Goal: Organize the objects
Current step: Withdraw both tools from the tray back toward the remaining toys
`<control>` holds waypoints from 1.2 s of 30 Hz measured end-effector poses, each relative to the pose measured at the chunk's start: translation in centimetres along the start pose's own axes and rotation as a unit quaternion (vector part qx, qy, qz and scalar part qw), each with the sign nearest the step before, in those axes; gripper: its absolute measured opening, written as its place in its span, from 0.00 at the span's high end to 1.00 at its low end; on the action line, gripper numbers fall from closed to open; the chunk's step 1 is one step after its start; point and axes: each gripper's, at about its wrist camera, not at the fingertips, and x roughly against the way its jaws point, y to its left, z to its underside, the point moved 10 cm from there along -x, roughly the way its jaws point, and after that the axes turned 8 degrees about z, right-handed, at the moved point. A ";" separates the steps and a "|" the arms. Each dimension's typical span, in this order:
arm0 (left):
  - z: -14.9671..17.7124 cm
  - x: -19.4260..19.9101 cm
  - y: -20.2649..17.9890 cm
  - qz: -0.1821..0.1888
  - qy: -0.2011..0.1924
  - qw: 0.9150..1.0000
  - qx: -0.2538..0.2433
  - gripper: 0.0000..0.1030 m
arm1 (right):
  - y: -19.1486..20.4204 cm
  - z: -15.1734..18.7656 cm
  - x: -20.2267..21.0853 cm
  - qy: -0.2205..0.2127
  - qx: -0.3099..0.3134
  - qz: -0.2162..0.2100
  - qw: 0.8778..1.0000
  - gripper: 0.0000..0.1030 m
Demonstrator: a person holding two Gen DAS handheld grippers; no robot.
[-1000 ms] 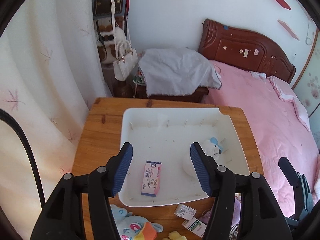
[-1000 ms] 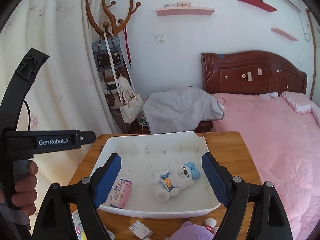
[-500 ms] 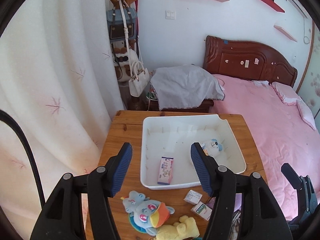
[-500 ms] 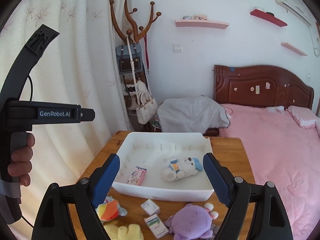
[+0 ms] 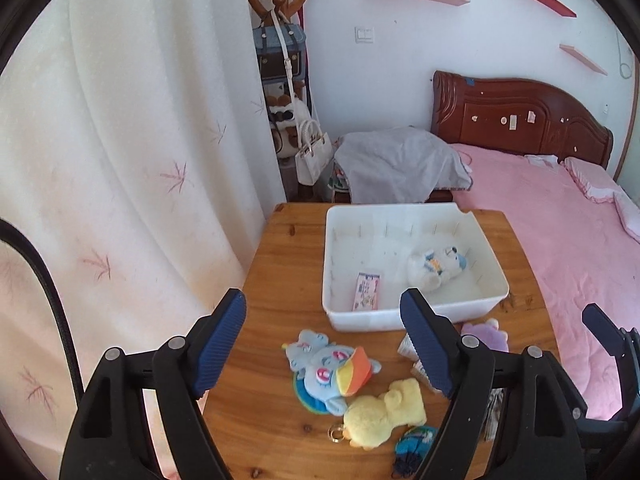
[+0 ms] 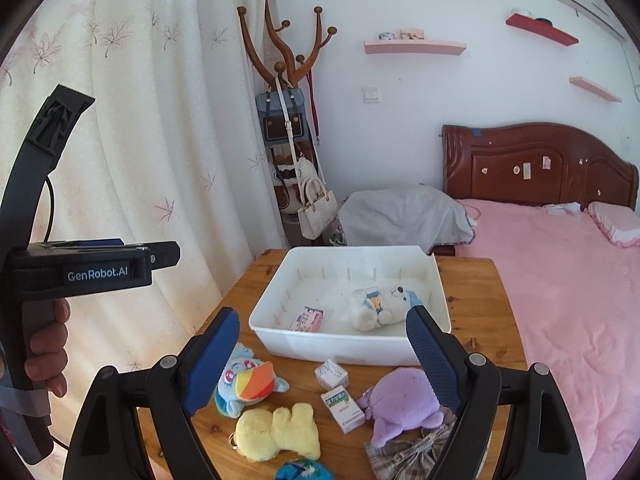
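Note:
A white bin [image 5: 412,318] [image 6: 340,346] stands on the wooden table [image 5: 280,272] and holds a white teddy bear [image 5: 434,266] [image 6: 380,304] and a pink packet [image 5: 366,291] [image 6: 308,318]. In front of it lie a blue plush [image 5: 324,368] [image 6: 244,384], a yellow plush [image 5: 384,408] [image 6: 278,432], a purple plush [image 6: 400,404] and two small boxes [image 6: 344,408]. My left gripper [image 5: 324,344] hangs over the blue plush, its jaws opening with nothing between them. My right gripper [image 6: 324,360] is open and empty, back from the bin.
A hand holds the left gripper's handle [image 6: 44,344] at the left of the right wrist view. A blue round toy [image 6: 300,470] and checked cloth [image 6: 412,452] lie at the table's front edge. A curtain [image 5: 120,160] hangs left; a pink bed [image 5: 580,240] lies right.
Both grippers have pulled back and up from the bin, so the toys in front of it have come into view. The left jaws have spread wider.

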 end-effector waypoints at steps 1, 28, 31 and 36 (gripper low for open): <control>0.6 0.1 0.0 -0.001 0.006 1.000 0.001 0.20 | 0.0 0.3 0.1 0.005 -0.001 -0.002 1.000 0.17; 7.9 -6.9 -3.6 0.094 0.166 0.982 -0.003 0.20 | -6.4 8.8 -2.6 0.170 -0.192 0.085 0.963 0.17; 8.7 -7.8 -4.2 0.111 0.188 0.976 -0.015 0.20 | -6.9 9.9 -2.4 0.186 -0.209 0.106 0.954 0.17; 9.9 -8.9 -4.8 0.129 0.213 0.968 -0.022 0.20 | -7.5 11.3 -2.2 0.210 -0.226 0.132 0.942 0.17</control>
